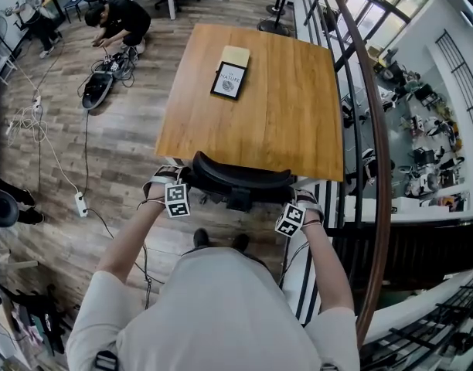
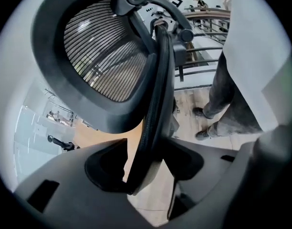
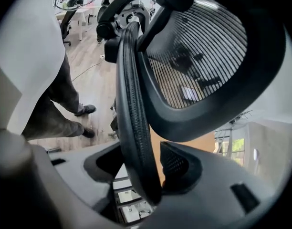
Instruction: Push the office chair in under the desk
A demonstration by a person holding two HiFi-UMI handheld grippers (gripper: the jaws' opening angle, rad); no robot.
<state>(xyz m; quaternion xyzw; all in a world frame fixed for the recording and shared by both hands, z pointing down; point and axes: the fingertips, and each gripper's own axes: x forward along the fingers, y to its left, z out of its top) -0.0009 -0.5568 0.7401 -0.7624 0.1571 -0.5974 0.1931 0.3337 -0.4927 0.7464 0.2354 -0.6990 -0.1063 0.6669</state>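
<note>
At the near edge of the wooden counter [image 1: 283,122] stands the office chair [image 1: 240,178], its black mesh back right against that edge and its seat out of sight beneath the top; the person's shoes show just behind it on the floor [image 1: 120,176], which is laid in grey-brown planks. On either side of the chair back sit the left tongs [image 2: 146,166] and the right tongs [image 3: 143,168]; each pair stands apart, with the padded rim of the back running down between its two halves and a gap showing beside the rim, so neither is clamped. Towards the far end of the counter lies a dark-bordered book [image 1: 229,79], with a pale pad [image 1: 236,56] touching its far side. To the right a curved railing [image 1: 382,145] with a wooden handrail runs alongside; a lower level crowded with desks shows through it. To the left a white power strip [image 1: 80,203] and loose cables trail over the planks; farther off a person [image 1: 120,22] in black crouches over a tangle of gear.
</note>
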